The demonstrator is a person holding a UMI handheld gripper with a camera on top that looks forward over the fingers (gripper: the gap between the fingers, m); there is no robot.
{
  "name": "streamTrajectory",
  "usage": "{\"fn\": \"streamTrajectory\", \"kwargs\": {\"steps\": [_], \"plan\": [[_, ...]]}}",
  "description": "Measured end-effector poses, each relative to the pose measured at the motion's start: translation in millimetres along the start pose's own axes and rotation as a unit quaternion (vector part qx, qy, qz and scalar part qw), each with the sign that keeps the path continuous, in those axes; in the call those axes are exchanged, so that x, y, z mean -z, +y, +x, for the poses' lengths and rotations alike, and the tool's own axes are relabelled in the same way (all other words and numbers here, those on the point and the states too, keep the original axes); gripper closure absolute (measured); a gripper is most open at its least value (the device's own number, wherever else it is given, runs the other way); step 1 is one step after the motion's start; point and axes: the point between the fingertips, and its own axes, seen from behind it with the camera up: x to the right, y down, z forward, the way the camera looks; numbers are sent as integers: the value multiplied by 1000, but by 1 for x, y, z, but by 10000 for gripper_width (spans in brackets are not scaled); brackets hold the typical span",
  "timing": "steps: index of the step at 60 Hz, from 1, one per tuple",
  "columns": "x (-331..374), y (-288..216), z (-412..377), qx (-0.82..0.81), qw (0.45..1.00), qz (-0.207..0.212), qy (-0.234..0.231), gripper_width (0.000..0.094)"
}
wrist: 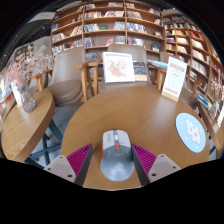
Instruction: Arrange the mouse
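Observation:
A grey and white computer mouse (116, 158) with orange marks near its front lies on the round wooden table (150, 118). It stands between the fingers of my gripper (112, 149), with a small gap at each side. The magenta pads (79, 158) flank it left and right. The gripper is open and the mouse rests on the table on its own.
A round blue disc (191, 131) lies on the table to the right. A framed picture (119, 67) and a standing sign (175, 78) are at the table's far side. A second table with a flower vase (27, 92) is to the left. Bookshelves (110, 25) line the back.

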Motion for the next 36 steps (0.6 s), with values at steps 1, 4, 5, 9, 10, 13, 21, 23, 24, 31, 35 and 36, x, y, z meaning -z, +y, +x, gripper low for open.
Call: {"fn": "streamTrajectory", "kwargs": {"steps": [1, 4, 5, 9, 10, 13, 21, 23, 24, 31, 35, 36], "plan": [[-1, -1, 1, 0, 1000, 1, 1, 196], [-3, -3, 6, 2, 1000, 6, 7, 334], [-4, -4, 6, 3, 1000, 8, 6, 439], [-5, -5, 7, 8, 1000, 7, 0, 466], [-3, -4, 8, 12, 1000, 6, 1, 473], [1, -6, 6, 17, 1000, 6, -8, 475], [27, -39, 32, 9, 999, 38, -28, 478], [31, -50, 47, 7, 999, 47, -25, 478], [34, -57, 58, 4, 998, 50, -24, 477], [39, -85, 135, -13, 998, 66, 2, 477], [31, -92, 189, -2, 997, 65, 39, 478], [30, -91, 204, 0, 997, 62, 47, 479]]}}
